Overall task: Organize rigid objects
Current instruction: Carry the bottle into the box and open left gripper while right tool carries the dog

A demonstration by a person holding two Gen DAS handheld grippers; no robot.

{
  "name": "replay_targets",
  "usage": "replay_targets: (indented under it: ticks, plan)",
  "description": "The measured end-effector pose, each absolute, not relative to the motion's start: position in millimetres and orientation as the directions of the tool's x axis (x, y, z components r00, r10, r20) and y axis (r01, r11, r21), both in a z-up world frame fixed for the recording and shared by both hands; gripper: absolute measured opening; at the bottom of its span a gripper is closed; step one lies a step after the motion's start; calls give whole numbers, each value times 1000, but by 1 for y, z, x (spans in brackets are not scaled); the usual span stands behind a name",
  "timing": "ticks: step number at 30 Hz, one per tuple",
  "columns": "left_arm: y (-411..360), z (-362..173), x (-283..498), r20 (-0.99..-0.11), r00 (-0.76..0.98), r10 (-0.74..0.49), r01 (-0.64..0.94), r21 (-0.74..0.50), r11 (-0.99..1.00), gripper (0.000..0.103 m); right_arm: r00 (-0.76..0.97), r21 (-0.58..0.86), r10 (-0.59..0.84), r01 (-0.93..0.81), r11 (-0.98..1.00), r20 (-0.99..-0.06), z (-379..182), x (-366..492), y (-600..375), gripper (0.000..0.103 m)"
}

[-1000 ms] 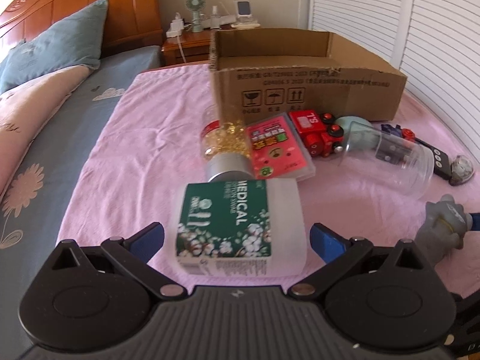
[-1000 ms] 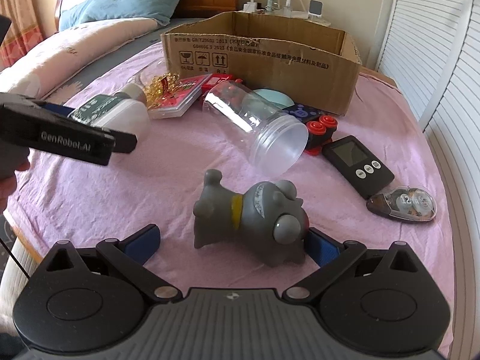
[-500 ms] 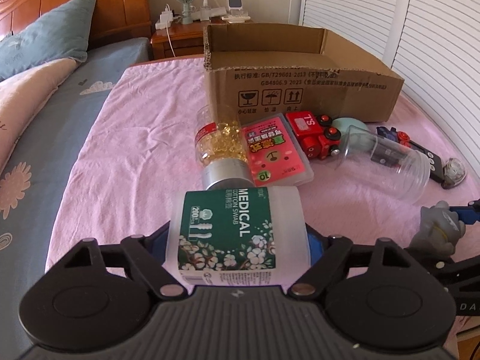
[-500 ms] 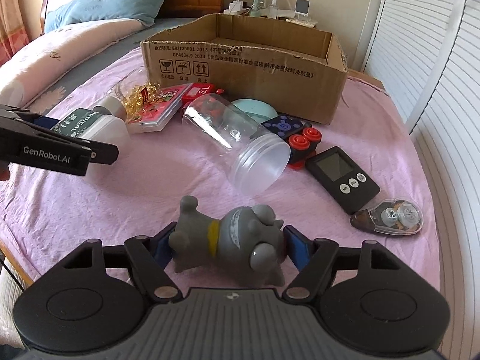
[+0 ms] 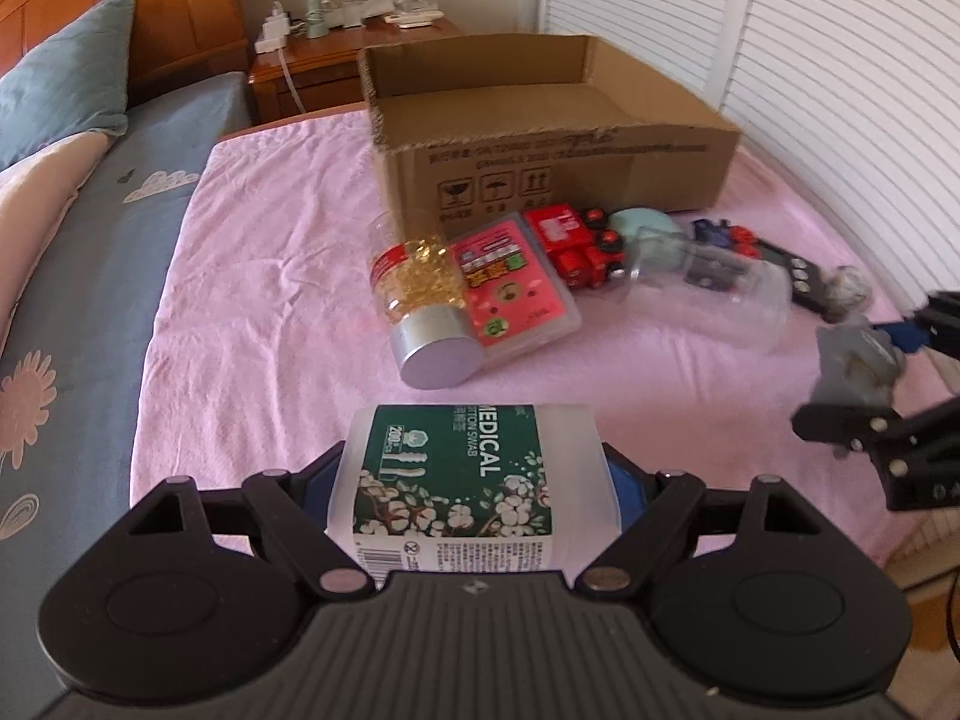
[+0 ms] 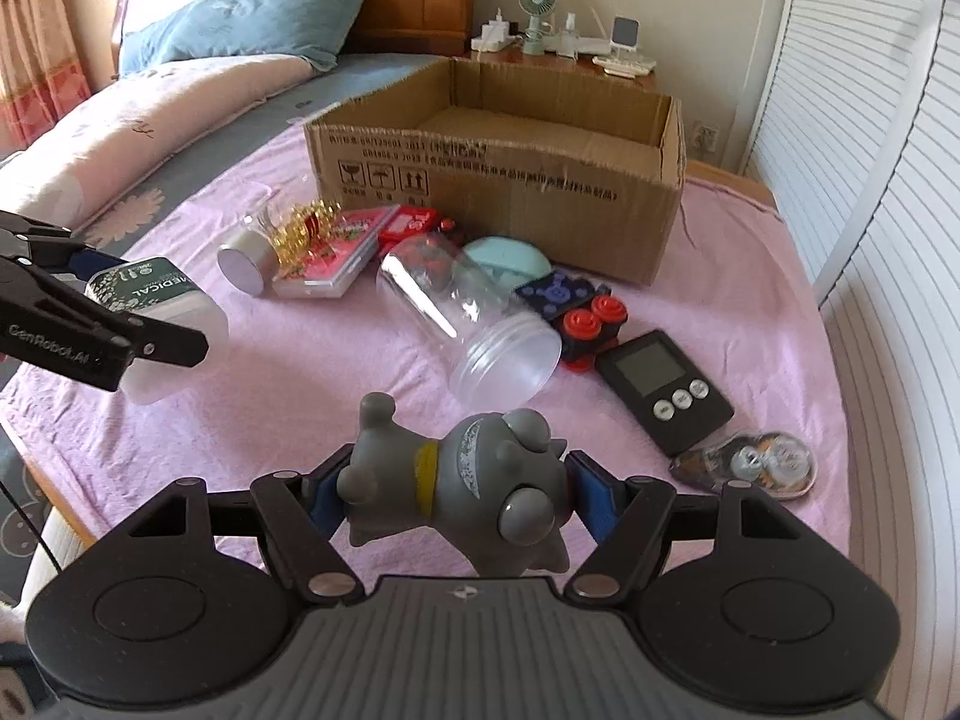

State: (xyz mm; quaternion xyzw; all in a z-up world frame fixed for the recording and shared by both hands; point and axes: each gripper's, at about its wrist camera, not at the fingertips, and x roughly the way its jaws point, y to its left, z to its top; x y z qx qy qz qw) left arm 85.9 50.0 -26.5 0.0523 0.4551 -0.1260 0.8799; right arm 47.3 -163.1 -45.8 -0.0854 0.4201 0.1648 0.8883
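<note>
Pink sheet (image 5: 252, 312) lies bare beside left claw (image 5: 474, 480) gripping swab tub (image 5: 468, 474), right claw (image 6: 450, 492) gripping grey toy (image 6: 462, 480)

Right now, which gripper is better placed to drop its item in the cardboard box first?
Left, marginally. Both jaws are shut on loads: left gripper holds the swab tub, right gripper the grey toy. The cardboard box lies straight ahead of the left.
</note>
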Motion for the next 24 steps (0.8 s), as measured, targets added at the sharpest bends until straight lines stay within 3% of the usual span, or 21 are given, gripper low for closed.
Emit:
replay_targets:
  ticks: [10, 24]
  plan:
    - [31, 26, 111, -770, 598, -225, 353, 1, 935, 83, 619, 13, 298, -421, 907, -727, -2, 70, -180, 77]
    - [-4, 59, 235, -716, 660, -228, 351, 25, 936, 83, 687, 11, 312, -404, 915, -656, 34, 145, -192, 77]
